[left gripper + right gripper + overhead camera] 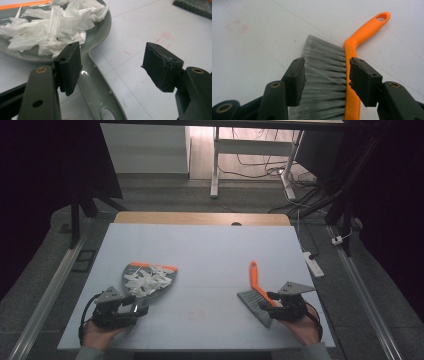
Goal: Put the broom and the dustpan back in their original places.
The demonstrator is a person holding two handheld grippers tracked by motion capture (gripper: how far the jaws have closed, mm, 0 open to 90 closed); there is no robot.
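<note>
Right gripper (325, 81) straddles brush (329, 82); orange handle (368, 26) points away.

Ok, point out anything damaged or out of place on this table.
The right-hand pad of the left gripper has a torn, ragged edge. Faint red marks stain the table. The paper scraps all lie inside the dustpan.

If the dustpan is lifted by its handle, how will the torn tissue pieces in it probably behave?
The torn tissue pieces look thin and crumpled, so they are probably very light and floppy. They lie in a loose heap on the shallow grey dustpan, so a tilt or a quick move might spill some. The left hand-held gripper stands open over the dustpan's handle, which looks stiff.
</note>
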